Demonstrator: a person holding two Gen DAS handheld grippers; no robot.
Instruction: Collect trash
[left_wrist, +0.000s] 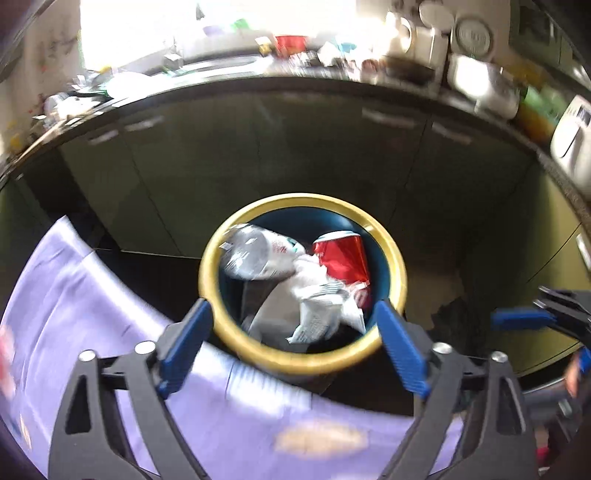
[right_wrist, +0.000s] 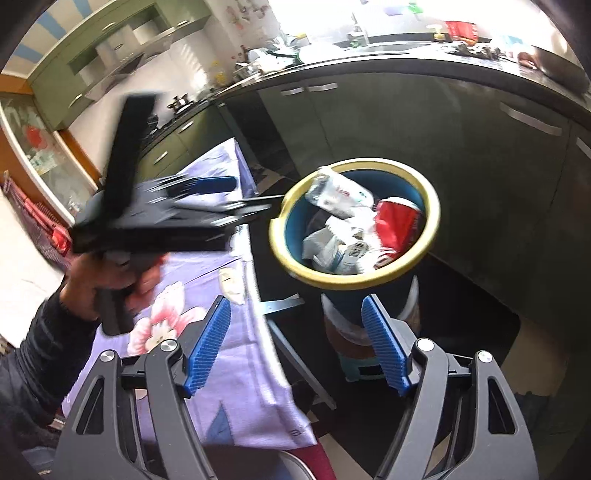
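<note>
A blue trash bin with a yellow rim stands on the floor beside the table. Inside lie a clear plastic bottle, a red can and crumpled white wrappers. My left gripper is open and empty, its blue fingers spread just above the bin's near rim; it also shows blurred in the right wrist view. My right gripper is open and empty, below and in front of the bin; one blue finger shows at the right of the left wrist view.
A table with a purple floral cloth sits left of the bin. Dark green cabinets under a cluttered black countertop stand behind it. A folding stool is under the bin.
</note>
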